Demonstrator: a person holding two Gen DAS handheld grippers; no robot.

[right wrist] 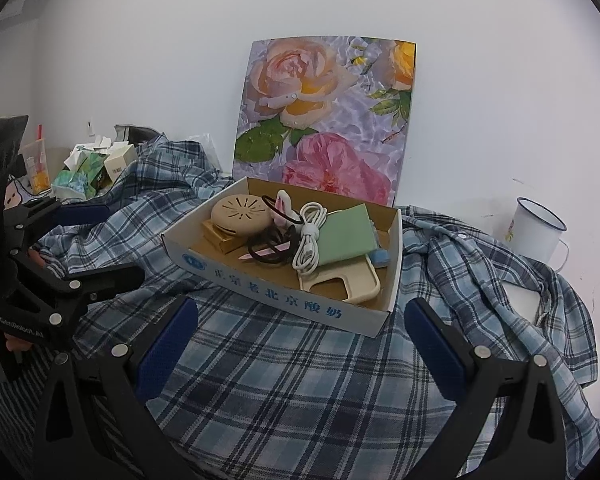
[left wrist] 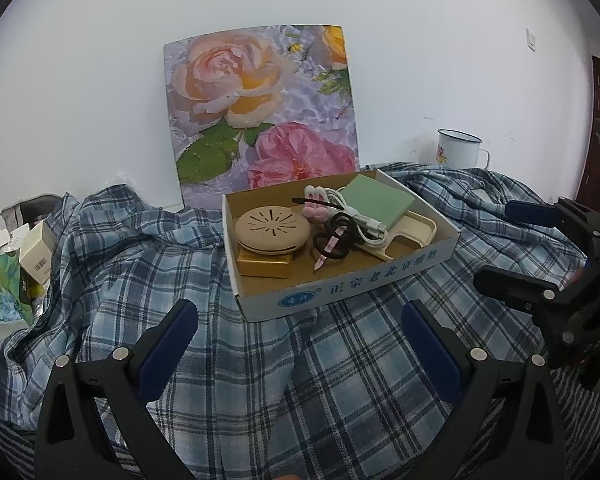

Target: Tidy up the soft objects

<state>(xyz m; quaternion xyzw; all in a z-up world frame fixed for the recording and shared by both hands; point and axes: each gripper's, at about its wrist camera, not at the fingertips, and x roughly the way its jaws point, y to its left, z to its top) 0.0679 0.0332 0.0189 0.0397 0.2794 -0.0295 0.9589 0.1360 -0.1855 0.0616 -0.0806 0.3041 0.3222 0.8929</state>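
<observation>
Both claws were spread wide and held nothing. Your left gripper (left wrist: 298,336) hovered over the plaid shirt (left wrist: 340,380), its blue pads (left wrist: 168,348) apart, with only cloth showing between them; whether the tips touched the fabric could not be told. Your right gripper (right wrist: 300,336) stood the same way, jaws fully parted above the shirt (right wrist: 300,380), empty.

The shirt lay rumpled across the surface, under and around the cardboard box (left wrist: 340,292), with loose folds bunched toward the right beside the enamel mug (right wrist: 536,232).

The box sat on the shirt just ahead of both grippers. Inside it were a round beige vented case (left wrist: 272,228), a coiled white cable (right wrist: 310,240), black hair ties (right wrist: 272,248), a green pad (left wrist: 380,204) and a cream phone case (right wrist: 340,284).

A floral board (left wrist: 260,112) leaned on the wall behind the box.
</observation>
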